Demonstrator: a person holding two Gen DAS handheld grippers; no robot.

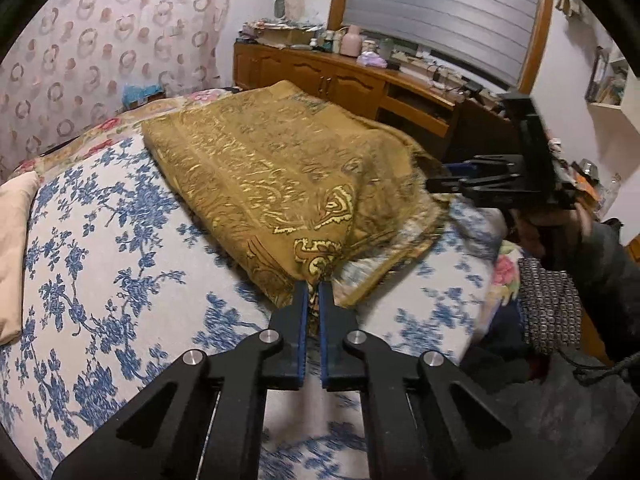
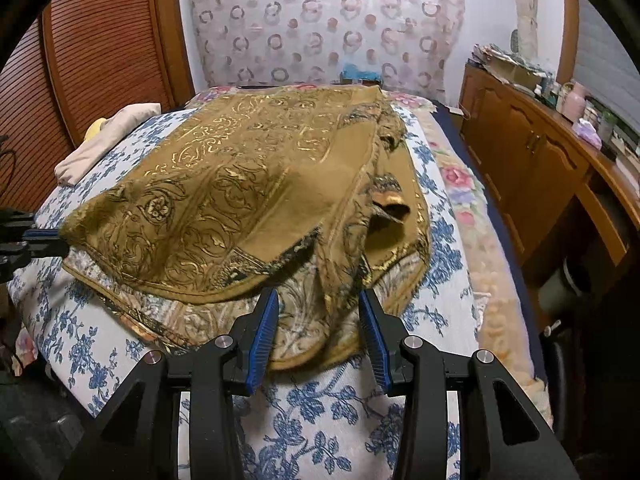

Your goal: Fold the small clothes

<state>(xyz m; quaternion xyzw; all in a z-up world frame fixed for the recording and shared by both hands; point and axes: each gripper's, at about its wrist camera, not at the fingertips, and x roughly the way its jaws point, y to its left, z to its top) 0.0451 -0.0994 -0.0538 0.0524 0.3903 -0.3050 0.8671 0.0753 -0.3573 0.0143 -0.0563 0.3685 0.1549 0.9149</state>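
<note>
A golden-brown patterned cloth (image 1: 272, 168) (image 2: 224, 196) lies partly folded on the bed's blue-flowered cover (image 1: 120, 264) (image 2: 332, 408). My left gripper (image 1: 314, 286) is shut on the cloth's near corner and holds it a little above the bed. In the right wrist view the left gripper (image 2: 44, 242) pinches that corner at the far left. My right gripper (image 2: 319, 294) stands open at the cloth's near edge, with rumpled layers lying between its blue pads (image 2: 264, 328), which do not press on them. From the left wrist view the right gripper (image 1: 436, 184) is at the cloth's right edge.
A folded beige cloth (image 1: 12, 252) (image 2: 108, 140) lies at the bed's left side. A wooden cabinet (image 1: 340, 76) (image 2: 520, 148) cluttered with bottles runs along the right wall. A louvred wooden door (image 2: 100, 40) stands at the left. A dark sleeve (image 1: 600, 264) holds the right gripper.
</note>
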